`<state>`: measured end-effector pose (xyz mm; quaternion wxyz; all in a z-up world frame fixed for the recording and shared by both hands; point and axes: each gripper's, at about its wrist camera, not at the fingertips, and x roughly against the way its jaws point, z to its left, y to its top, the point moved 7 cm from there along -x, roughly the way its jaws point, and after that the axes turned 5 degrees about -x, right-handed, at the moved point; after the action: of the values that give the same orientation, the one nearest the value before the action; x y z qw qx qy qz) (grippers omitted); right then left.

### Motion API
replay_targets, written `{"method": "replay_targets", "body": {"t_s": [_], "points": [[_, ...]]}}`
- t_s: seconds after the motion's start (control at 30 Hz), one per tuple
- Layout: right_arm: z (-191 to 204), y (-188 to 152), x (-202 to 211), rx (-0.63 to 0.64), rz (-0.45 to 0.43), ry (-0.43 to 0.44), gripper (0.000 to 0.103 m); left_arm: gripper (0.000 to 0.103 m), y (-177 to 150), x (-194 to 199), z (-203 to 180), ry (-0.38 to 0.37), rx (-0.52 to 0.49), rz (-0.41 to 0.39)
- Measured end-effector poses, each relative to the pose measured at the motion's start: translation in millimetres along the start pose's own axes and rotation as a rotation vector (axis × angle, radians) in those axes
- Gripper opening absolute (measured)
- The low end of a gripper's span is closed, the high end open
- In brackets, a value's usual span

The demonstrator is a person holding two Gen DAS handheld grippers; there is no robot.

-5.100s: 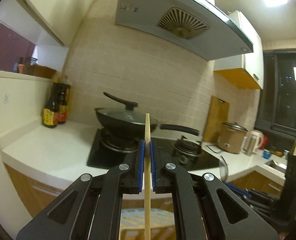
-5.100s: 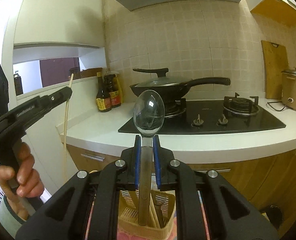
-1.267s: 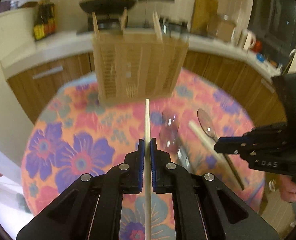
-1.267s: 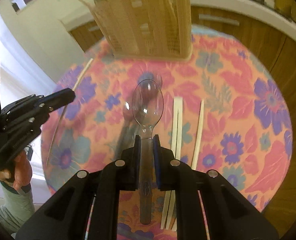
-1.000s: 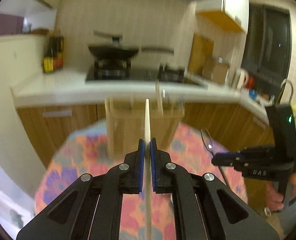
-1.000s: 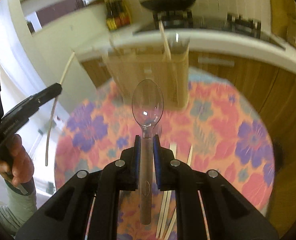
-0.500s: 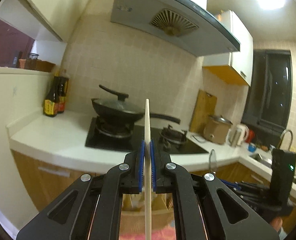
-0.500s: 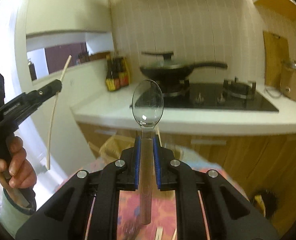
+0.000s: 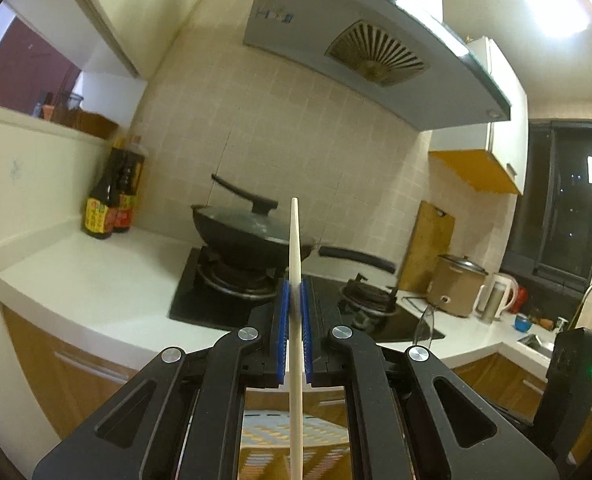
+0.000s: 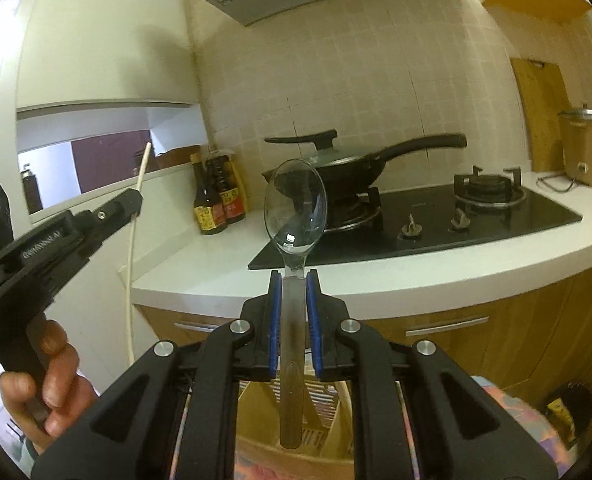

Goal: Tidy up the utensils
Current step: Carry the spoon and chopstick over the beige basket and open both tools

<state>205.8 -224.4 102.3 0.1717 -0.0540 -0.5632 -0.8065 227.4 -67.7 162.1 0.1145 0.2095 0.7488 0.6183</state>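
Note:
My left gripper is shut on a pale wooden chopstick that stands upright between the blue pads. In the right wrist view the same gripper shows at the left, held by a hand, with the chopstick hanging below it. My right gripper is shut on the handle of a clear plastic spoon, bowl up. The spoon's handle end hangs just above a slatted wooden utensil holder. That holder also shows low between the left fingers.
Behind stands a white counter with a black hob, a lidded wok and sauce bottles. A rice cooker, kettle and cutting board are at the right. The floral tablecloth lies below.
Both grippers rose and tipped up from the floral table, each still holding its utensil. The holder has slid to the bottom of both views and the kitchen counter now fills them.

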Motion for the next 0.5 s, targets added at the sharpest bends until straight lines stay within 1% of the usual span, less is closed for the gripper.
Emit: {"method": "replay_targets", "body": {"t_s": [0.07, 0.1, 0.23, 0.37, 0.5], "points": [[-0.4, -5.0, -9.1, -0.004, -0.001, -0.011, 0.01, 0.004, -9.0, -11.5, 10.0, -0.014, 0.017, 0.009], [-0.5, -7.3, -13.8, 0.001, -0.004, -0.022, 0.01, 0.004, -14.1, -14.8, 15.8, -0.023, 0.034, -0.001], [2.2, -15.7, -25.2, 0.033, -0.014, -0.058, 0.01, 0.004, -28.9, -26.3, 31.3, -0.015, 0.043, 0.003], [3.8, -24.5, -31.4, 0.055, -0.016, -0.084, 0.01, 0.004, -36.1, -30.1, 36.1, -0.003, 0.029, -0.005], [4.0, -31.8, -33.4, 0.069, -0.01, -0.093, 0.01, 0.004, -43.6, -31.3, 37.2, -0.028, 0.033, -0.001]]}}
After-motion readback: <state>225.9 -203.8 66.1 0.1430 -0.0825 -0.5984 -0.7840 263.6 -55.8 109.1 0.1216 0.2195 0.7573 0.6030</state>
